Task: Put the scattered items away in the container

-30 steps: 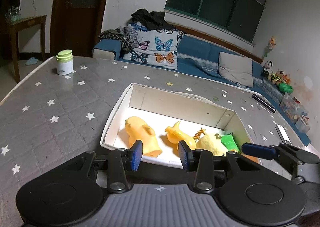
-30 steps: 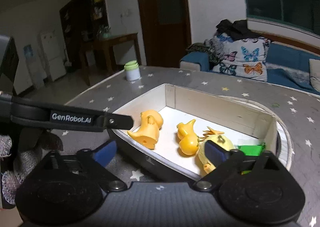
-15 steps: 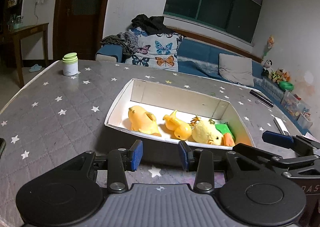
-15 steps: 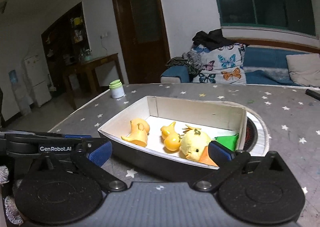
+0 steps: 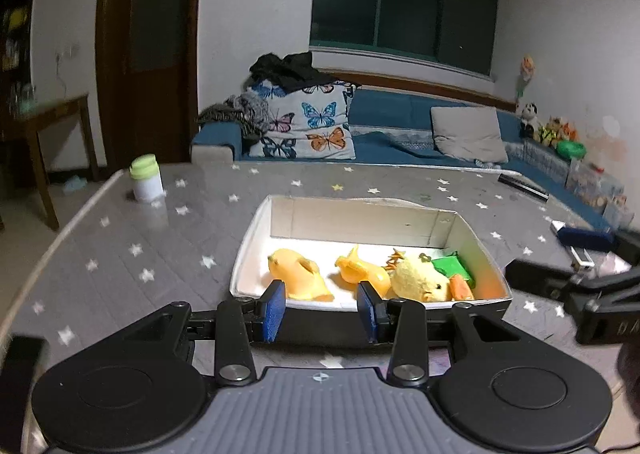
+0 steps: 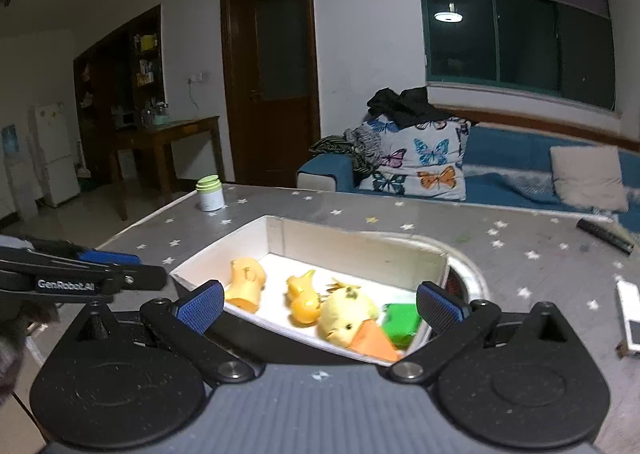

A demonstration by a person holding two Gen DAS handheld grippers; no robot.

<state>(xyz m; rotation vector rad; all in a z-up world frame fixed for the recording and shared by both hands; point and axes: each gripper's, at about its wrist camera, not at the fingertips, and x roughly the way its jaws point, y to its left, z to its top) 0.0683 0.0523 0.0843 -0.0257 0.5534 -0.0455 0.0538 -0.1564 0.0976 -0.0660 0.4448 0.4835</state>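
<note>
A white cardboard box (image 5: pixel 362 220) (image 6: pixel 352 240) sits on the grey star-patterned table (image 5: pixel 140 250). Inside lie an orange pig toy (image 5: pixel 298 280) (image 6: pixel 246 284), an orange duck (image 5: pixel 364 272) (image 6: pixel 304 296), a yellow plush chick (image 5: pixel 418 284) (image 6: pixel 346 314) and a green item (image 5: pixel 454 266) (image 6: pixel 402 320). My left gripper (image 5: pixel 322 312) is open and empty, just in front of the box's near wall. My right gripper (image 6: pixel 318 304) is wide open and empty, near the box's corner. Each gripper shows at the edge of the other's view.
A white jar with a green lid (image 5: pixel 146 178) (image 6: pixel 210 194) stands at the far left of the table. A dark remote (image 5: pixel 524 184) (image 6: pixel 606 236) and a white phone-like device (image 6: pixel 630 316) lie to the right. A blue sofa with butterfly cushions (image 5: pixel 308 130) is behind.
Both grippers have pulled back and risen from the box, so its contents now sit farther away. Both stay open and empty. The toys have not moved.
</note>
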